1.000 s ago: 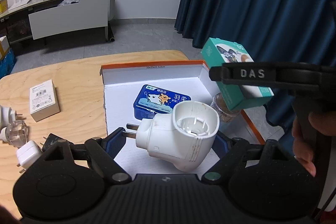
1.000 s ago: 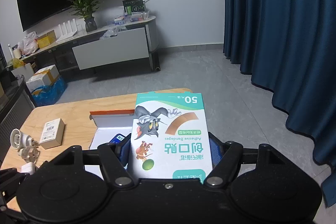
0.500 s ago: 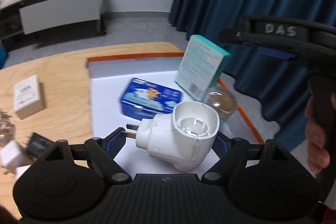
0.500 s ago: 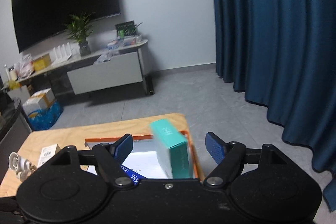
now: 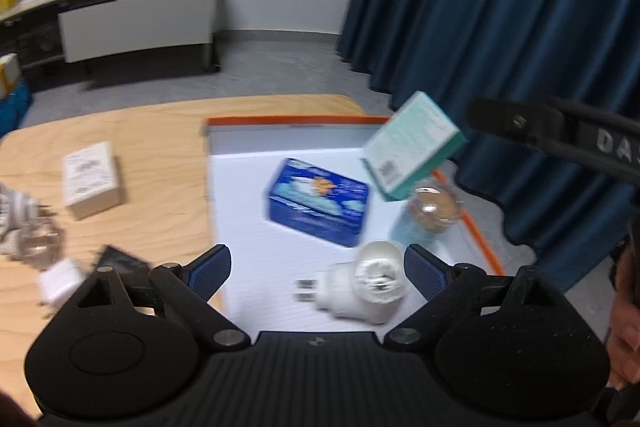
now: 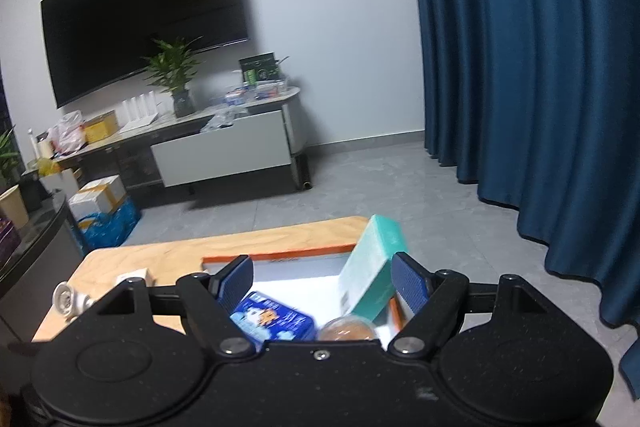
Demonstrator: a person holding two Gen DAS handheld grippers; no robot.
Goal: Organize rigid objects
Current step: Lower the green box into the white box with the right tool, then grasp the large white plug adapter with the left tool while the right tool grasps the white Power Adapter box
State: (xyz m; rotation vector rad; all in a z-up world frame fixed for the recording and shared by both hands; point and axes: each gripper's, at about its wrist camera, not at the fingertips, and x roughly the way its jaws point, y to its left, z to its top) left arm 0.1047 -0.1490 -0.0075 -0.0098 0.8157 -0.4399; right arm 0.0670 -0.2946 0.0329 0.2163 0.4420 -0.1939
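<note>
Both grippers are spread wide with nothing between the pads: left gripper point(image 5: 318, 269) over the near end of the white tray point(image 5: 240, 211), right gripper point(image 6: 323, 281) above its far side. Four things are in the tray: one blue tin point(image 5: 318, 207) in the middle, one white plug adapter point(image 5: 362, 285) lying near the front, one clear round container point(image 5: 432, 211) by the right wall, and one teal box point(image 5: 412, 149) tilted over that container. One small white box point(image 5: 91, 179) sits on the wooden table point(image 5: 160, 155), plus a blurry bunch of chargers I can't count.
</note>
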